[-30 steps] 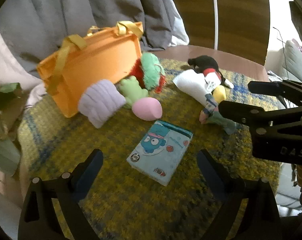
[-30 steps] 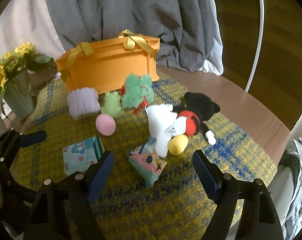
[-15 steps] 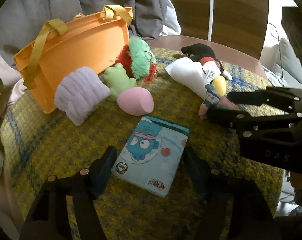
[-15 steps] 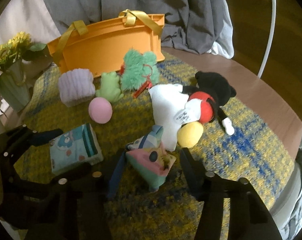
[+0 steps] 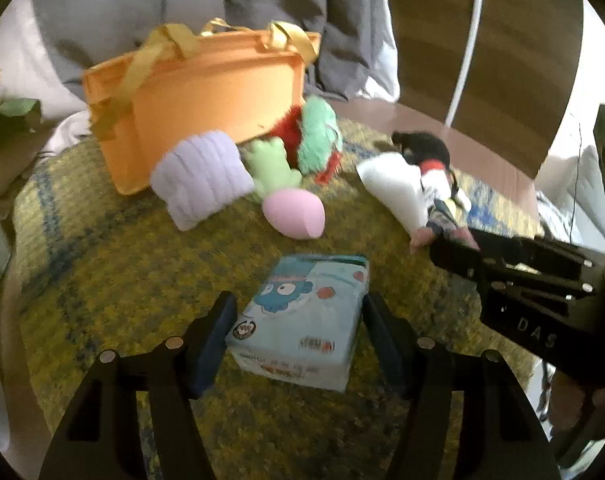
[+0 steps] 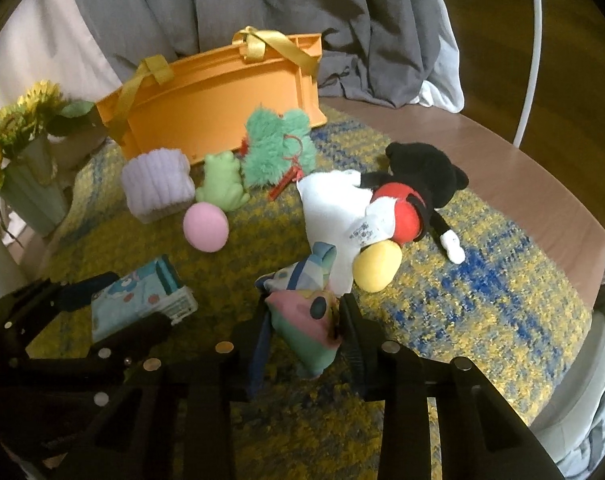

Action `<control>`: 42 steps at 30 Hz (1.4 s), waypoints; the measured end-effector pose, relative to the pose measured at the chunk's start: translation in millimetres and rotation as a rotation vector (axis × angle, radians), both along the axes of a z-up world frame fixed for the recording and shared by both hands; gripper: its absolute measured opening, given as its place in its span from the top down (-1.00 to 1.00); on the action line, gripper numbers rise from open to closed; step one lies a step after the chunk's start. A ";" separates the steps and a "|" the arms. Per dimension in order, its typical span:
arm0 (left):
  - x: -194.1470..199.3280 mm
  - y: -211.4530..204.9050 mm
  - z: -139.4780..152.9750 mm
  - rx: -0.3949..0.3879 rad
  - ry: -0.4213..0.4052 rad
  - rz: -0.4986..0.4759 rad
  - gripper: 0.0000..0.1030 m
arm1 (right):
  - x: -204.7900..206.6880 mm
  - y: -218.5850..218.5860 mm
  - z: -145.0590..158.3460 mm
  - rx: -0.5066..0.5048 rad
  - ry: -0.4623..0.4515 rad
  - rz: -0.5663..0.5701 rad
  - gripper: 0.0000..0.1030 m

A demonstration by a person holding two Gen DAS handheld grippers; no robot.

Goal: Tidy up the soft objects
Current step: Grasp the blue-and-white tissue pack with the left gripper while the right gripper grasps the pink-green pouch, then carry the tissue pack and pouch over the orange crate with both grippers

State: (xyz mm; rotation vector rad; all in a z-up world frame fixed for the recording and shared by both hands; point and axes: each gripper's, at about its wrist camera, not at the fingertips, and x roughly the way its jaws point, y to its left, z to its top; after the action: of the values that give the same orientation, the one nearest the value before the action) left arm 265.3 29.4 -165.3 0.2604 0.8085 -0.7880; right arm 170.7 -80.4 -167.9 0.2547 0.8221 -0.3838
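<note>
My left gripper (image 5: 298,320) is shut on a light blue tissue pack with a cartoon face (image 5: 300,316), its fingers pressed on both sides; it shows from the side in the right wrist view (image 6: 140,304). My right gripper (image 6: 302,328) is shut on a small pastel patchwork pouch (image 6: 302,320); the right gripper also shows in the left wrist view (image 5: 502,264). An orange basket with yellow handles (image 5: 206,92) (image 6: 218,100) stands at the back of the yellow-blue mat (image 5: 102,248).
Before the basket lie a lilac knit roll (image 5: 200,178), a green frog (image 5: 272,164), a pink egg sponge (image 5: 294,214), a teal fuzzy plush (image 6: 278,148), a white cloth (image 6: 334,204) and a Mickey plush (image 6: 414,188). A vase of sunflowers (image 6: 18,160) stands left.
Both grippers moved forward and down and closed: the left onto the tissue pack, the right onto the pastel pouch. A second ago both were open above the mat.
</note>
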 end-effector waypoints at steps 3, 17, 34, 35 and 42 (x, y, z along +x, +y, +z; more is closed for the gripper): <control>-3.2 6.6 10.9 -0.031 -0.010 0.035 -0.18 | -3.9 1.9 8.4 0.002 -0.020 -0.001 0.34; -9.6 32.3 42.6 -0.128 -0.051 0.124 -0.11 | -9.7 22.0 43.8 -0.033 -0.083 0.032 0.34; -20.8 39.6 119.8 -0.261 -0.229 0.241 -0.11 | -10.3 20.9 111.8 -0.074 -0.266 0.100 0.34; -21.1 38.1 123.6 -0.265 -0.242 0.254 -0.10 | -9.1 18.3 116.1 -0.075 -0.280 0.107 0.34; -20.9 17.8 146.4 -0.280 -0.322 0.369 -0.10 | 5.7 -6.6 138.4 -0.078 -0.357 0.203 0.34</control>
State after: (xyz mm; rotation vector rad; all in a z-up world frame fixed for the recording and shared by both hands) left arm 244.4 47.2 -18.9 -0.0162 0.4170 -0.4853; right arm 176.4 -87.1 -29.5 0.1591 0.4749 -0.1714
